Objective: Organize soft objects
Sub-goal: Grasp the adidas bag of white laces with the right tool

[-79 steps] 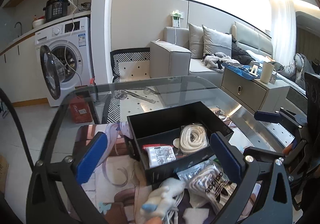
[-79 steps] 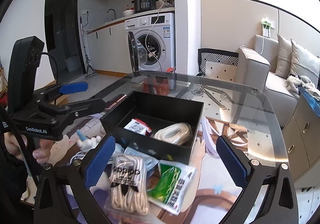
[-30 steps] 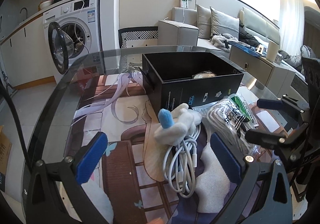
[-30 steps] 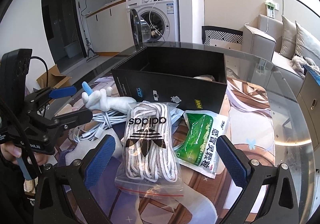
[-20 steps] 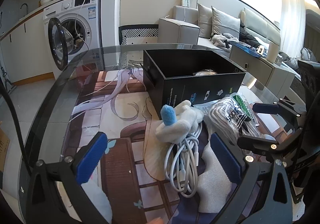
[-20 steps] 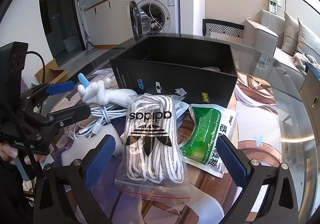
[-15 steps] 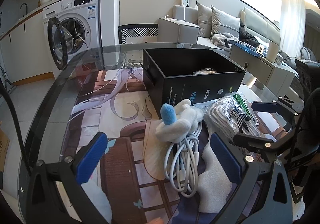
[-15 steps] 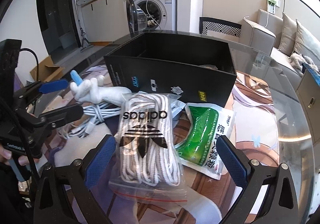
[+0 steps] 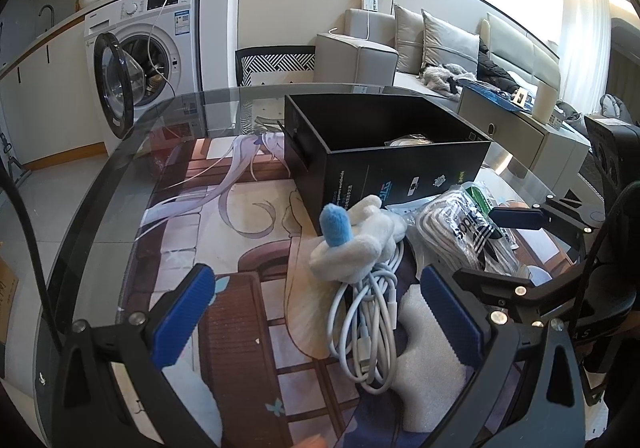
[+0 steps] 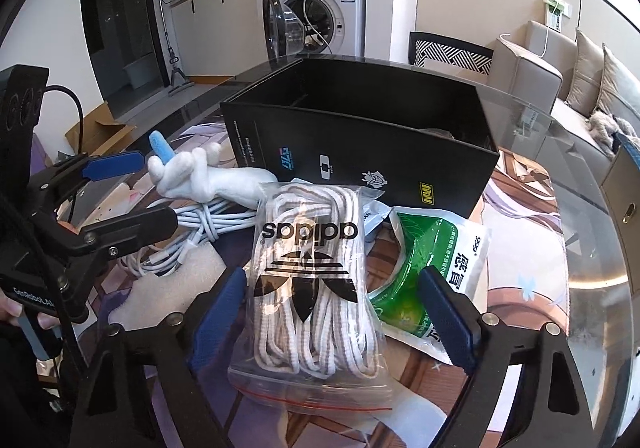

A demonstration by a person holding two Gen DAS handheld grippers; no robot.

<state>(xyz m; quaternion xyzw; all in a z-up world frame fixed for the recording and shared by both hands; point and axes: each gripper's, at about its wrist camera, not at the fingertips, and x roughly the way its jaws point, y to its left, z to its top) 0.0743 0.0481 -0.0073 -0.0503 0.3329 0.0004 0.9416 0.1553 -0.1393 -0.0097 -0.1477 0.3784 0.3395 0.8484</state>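
— Closing my right tool (image 10: 332, 312) around the bag of white laces (image 10: 310, 280) is the step in hand; its jaws have just been narrowing, the bag lies between them, but the blue pads do not yet press on it, so I count it as spread.

— And your other hand?

— My left tool (image 9: 324, 316) hangs spread wide over the coiled white cable (image 9: 370, 312) and the piece of white foam (image 9: 432, 352), gripping nothing.

— Where do the soft things lie?

— All on the tabletop (image 10: 592, 248), nearest first: the lace bag right under my right tool, the green sachet (image 10: 432, 268) touching its right side and partly tucked beneath my right pad, then the plush hand with its blue finger (image 10: 200, 171) resting on the cable bundle. Behind them stands the black box (image 10: 360, 151), open at the top, with something pale already inside.

— How would you do it well?

— I judge the slippery plastic wants a pinch across the thick middle of the laces, not on the loose film at the sealed end. I would keep the sachet out of the bite, lift straight up so nothing drags along, clear the near wall of the box, then let go low inside.
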